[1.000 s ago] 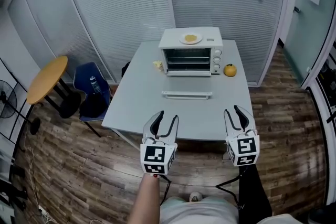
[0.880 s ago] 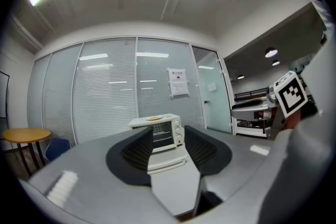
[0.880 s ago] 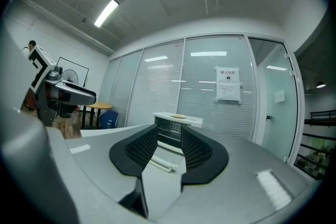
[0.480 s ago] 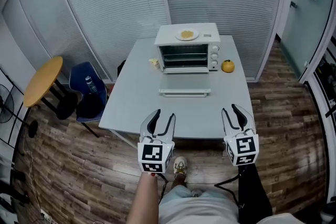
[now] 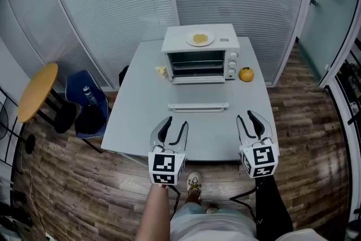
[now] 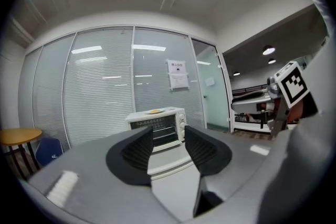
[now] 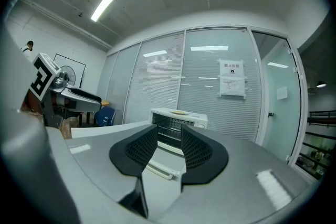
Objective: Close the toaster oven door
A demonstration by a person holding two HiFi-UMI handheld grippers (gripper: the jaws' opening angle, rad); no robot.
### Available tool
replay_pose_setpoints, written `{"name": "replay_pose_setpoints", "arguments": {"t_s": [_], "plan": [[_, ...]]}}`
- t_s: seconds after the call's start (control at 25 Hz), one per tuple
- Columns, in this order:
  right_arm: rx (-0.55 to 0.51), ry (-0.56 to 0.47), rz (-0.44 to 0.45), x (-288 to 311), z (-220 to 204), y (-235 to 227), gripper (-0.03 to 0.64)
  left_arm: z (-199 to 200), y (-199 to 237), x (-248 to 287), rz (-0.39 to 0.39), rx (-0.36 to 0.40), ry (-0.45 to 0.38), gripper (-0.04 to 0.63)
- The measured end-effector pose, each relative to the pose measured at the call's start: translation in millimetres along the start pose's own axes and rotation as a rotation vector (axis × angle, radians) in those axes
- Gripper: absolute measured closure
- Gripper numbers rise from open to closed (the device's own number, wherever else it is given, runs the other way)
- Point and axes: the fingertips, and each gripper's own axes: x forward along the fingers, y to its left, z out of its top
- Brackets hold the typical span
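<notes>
I judge this to be the approach: the door is not yet shut and I have touched nothing.

One counter (image 5: pixel 135 115) lies under and ahead of both pairs of jaws, which hang over its near edge. One toaster oven (image 5: pixel 198 31) stands at the far end, straight ahead and well apart from the jaw tips, roughly midway between the two lines they point along. Its one door (image 5: pixel 198 96) is dropped flat toward me. The white handle (image 5: pixel 198 106) along the door's front edge is the part nearest the jaws, still well ahead of them.

I have two grippers. The left gripper (image 5: pixel 176 122) has its jaws wide with nothing between them; its own view shows only the door and the oven through the gap. The right gripper (image 5: pixel 248 117) is the same, jaws apart and empty, with the handle and oven framed in the gap.

Smaller things: one plate (image 5: pixel 200 39) with some food on it sits on the oven's top, beyond both pairs of jaws. One orange (image 5: pixel 246 74) sits far ahead of the right jaws, just beside the oven. One small yellowish piece (image 5: pixel 162 70), which I cannot identify, lies ahead of the left jaws by the oven's other side.

Next, I reckon I should carry one pair of jaws forward and low to the handle. I would get under it or take hold of it, then swing the door up until it meets the oven's front.
</notes>
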Motion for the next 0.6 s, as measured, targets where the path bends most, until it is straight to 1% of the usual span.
{"name": "replay_pose_setpoints", "arguments": {"t_s": [0.32,0.6], "plan": [[0.003,0.026,-0.019,89,1,-5,0.500,0,55,75,-0.041,0.017,0.014,0.390],[-0.007,0.034,-0.039,159,8,3,0.500,-8,104,131,-0.090,0.000,0.024,0.390]]}}
